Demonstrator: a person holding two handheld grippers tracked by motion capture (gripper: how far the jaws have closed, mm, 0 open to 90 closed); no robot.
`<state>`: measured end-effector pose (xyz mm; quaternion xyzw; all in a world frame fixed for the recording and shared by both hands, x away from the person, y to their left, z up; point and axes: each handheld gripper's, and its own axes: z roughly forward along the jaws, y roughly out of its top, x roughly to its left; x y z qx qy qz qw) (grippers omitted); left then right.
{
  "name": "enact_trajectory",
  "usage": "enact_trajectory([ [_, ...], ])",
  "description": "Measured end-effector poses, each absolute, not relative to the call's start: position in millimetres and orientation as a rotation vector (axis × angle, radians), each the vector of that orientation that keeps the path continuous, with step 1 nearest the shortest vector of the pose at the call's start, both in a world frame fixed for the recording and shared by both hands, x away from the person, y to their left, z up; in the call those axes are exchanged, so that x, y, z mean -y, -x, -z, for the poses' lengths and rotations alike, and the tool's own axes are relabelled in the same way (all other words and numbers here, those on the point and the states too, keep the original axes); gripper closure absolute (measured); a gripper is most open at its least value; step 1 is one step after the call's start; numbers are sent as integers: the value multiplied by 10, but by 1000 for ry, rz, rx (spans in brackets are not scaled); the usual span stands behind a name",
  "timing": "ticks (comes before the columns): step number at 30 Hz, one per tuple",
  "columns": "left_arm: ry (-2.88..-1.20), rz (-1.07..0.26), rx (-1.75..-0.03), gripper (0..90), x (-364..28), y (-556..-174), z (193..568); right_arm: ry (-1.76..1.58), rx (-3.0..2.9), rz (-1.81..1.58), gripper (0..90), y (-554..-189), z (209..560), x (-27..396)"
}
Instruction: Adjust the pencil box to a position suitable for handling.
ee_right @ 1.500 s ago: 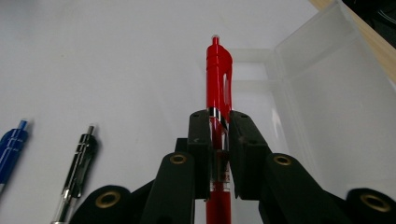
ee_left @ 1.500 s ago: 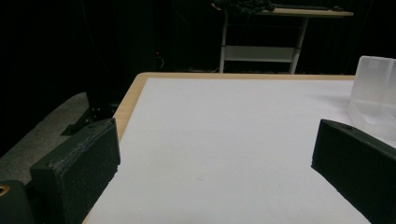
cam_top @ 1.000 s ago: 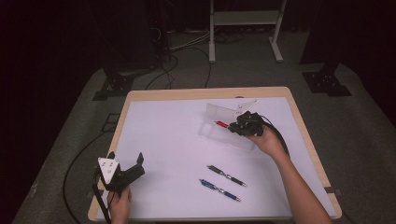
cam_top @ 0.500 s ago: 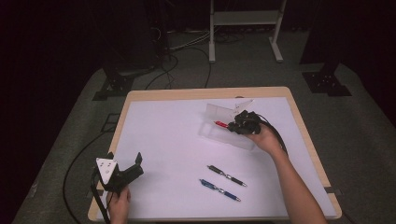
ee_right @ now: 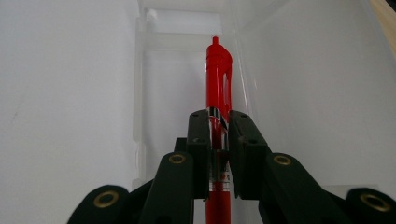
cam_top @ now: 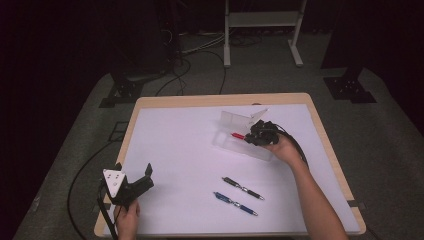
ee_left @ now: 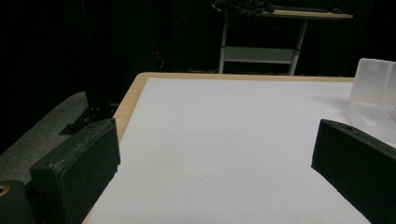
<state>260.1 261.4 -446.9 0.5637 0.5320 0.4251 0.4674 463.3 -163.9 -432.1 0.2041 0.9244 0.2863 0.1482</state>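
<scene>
From the high view, the right gripper (cam_top: 252,136) hovers over a clear plastic box (cam_top: 235,145) near the table's (cam_top: 200,100) far right part, with a red pen (cam_top: 237,135) sticking out from its jaws over the box. The right forearm reaches in from the near right corner. The left gripper (cam_top: 137,180) rests by the near left corner, jaws spread wide and holding nothing.

In the left gripper view, both jaws stand far apart over the white surface, the box (ee_left: 376,93) at the right edge.

In the right gripper view, the jaws are clamped tight around the red pen's (ee_right: 218,79) barrel; the pen points straight ahead, lengthwise along the box's (ee_right: 182,28) trough.
</scene>
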Motion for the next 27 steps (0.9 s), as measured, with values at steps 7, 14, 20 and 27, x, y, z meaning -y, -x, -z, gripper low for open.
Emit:
enact_trajectory([
  [7,-1378,-1043,-1309,4,-2625,-2598,4464,-575,-2662,-798,780,-4628,4345,1605],
  [14,-1376,-1039,-1308,3,-2628,-2599,4464,-572,-2639,-812,692,-4611,4317,1595],
  [20,-1378,-1038,-1308,3,-2620,-2599,4465,-609,-2670,-842,659,-4508,4229,1626],
  [27,-1382,-1043,-1304,3,-2597,-2598,4463,-603,-2674,-949,632,-4231,4075,1645],
])
